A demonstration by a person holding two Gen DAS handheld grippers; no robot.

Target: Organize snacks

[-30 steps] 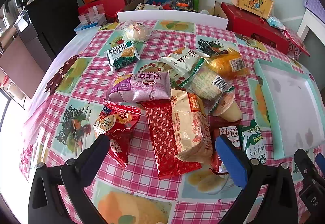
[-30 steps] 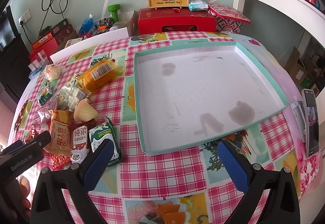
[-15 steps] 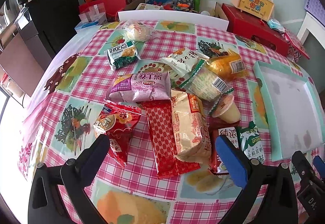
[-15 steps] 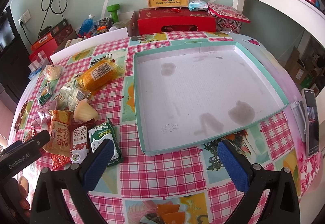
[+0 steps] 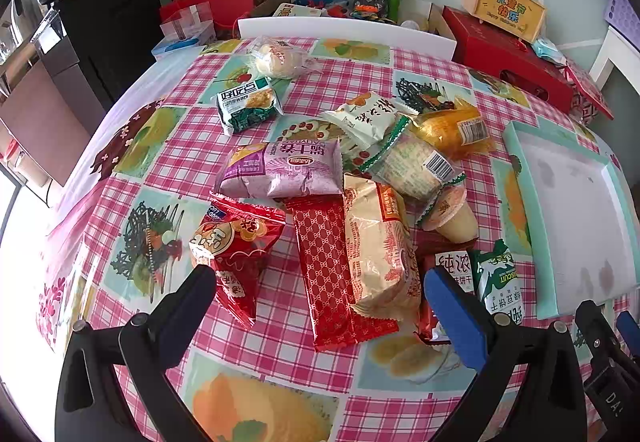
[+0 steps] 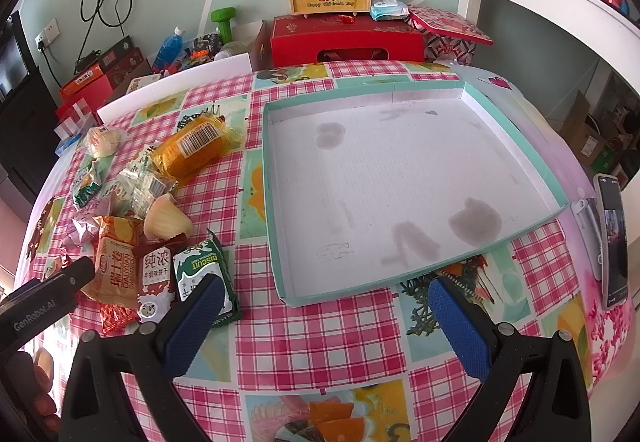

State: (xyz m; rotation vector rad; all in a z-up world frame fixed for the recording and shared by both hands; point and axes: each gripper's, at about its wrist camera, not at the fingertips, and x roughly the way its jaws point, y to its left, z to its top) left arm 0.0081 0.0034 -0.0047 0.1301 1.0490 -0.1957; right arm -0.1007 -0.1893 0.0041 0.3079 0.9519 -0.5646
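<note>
Left wrist view: left tongs [image 5: 320, 298] gape empty over overlapping snack packets [image 5: 352, 209] heaped on desk [image 5: 168, 161] | right tongs [image 6: 324, 306] gape empty near tray [image 6: 276, 201] | risk: pinching two slippery wrappers, dragging neighbours.

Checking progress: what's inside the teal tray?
No snacks inside the teal tray: only its stained white floor shows. The right gripper hides a little of its near edge.
</note>
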